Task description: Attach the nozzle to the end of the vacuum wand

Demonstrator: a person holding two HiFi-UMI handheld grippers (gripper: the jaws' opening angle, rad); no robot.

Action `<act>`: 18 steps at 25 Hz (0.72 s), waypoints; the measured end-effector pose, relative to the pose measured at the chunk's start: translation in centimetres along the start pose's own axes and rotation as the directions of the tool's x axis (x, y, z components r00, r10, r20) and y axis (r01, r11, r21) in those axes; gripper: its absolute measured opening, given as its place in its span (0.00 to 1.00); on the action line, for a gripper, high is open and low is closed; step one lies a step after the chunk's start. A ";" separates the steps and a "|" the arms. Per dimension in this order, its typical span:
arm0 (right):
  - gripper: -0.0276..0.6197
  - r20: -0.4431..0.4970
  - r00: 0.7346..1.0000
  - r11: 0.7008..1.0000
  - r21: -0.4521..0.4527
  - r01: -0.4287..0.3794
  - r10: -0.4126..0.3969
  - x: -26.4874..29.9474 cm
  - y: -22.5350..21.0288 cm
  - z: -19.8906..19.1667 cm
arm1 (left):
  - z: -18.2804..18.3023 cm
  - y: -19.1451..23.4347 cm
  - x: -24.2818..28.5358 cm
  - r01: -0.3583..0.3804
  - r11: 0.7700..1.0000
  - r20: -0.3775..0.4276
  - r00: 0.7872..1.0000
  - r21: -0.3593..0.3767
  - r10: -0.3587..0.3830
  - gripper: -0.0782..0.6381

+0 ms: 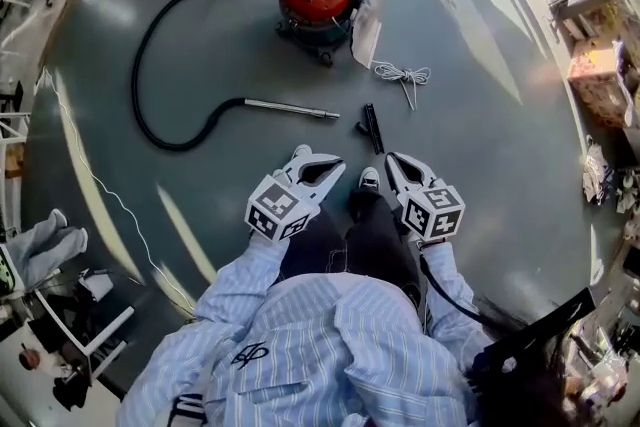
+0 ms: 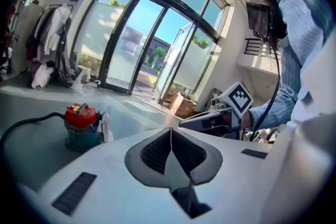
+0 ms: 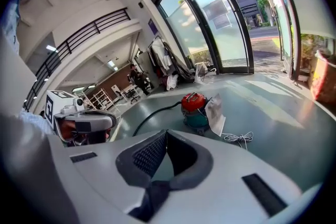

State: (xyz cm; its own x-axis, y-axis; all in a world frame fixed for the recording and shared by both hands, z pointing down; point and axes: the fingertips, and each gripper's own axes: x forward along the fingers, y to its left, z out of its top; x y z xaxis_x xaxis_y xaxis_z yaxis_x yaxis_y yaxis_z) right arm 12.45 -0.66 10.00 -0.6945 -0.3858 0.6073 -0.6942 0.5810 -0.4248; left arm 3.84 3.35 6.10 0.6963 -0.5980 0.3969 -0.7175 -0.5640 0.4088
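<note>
Striped sleeves reach forward from the bottom of the head view, each ending in a gripper held low over the grey floor (image 1: pixel 480 115). The left gripper (image 1: pixel 325 170) and the right gripper (image 1: pixel 398 165) both have their jaws pressed together with nothing between them, which their own views confirm. The nozzle (image 1: pixel 372 127), a slim black piece, lies on the floor just ahead of the person's white shoe (image 1: pixel 369 179), between the two grippers but closer to the right one's tip. Its long axis runs nearly straight away from the person. The wand (image 1: pixel 292 108), a metal tube on the end of the black hose (image 1: pixel 140 65) from the red vacuum (image 1: pixel 318 3), lies crosswise ahead of the left gripper. Its free end points toward the nozzle, near it but not touching. So the right hand seems better placed to take the nozzle and the left to take the wand. Since the two axes stand roughly at a right angle, the nozzle will likely need turning into line with the tube before it can slide on.
</note>
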 end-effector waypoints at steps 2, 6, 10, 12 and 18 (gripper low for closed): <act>0.05 0.030 0.998 0.998 0.040 0.051 -0.052 1.8 0.0 0.0 | -0.5 2.3 0.3 0.078 0.997 -0.040 0.996 0.006 -0.077 0.12; 0.05 0.065 0.984 0.978 0.139 0.159 -0.169 5.9 -0.2 -1.3 | -2.8 6.4 0.3 0.230 0.973 -0.144 0.963 0.018 -0.226 0.12; 0.05 0.059 0.974 0.967 0.150 0.206 -0.217 10.0 -1.2 -3.6 | -6.4 9.8 1.5 0.329 0.943 -0.251 0.918 0.053 -0.306 0.12; 0.05 0.041 0.974 0.964 0.156 0.213 -0.222 12.0 -2.1 -5.4 | -8.3 11.9 2.5 0.322 0.942 -0.285 0.915 0.092 -0.285 0.12; 0.05 -0.040 0.976 0.961 0.175 0.216 -0.212 17.2 -6.3 -13.2 | -17.6 19.0 6.6 0.197 0.977 -0.347 0.924 0.080 -0.158 0.12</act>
State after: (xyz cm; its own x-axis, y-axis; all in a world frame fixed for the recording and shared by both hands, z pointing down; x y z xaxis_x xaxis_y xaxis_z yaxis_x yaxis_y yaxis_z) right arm 7.40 -1.51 31.98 -0.5232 -0.4711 0.7101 -0.8499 0.3496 -0.3943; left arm -4.84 -1.32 30.99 0.7641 -0.2658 0.5877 -0.5655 -0.7145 0.4120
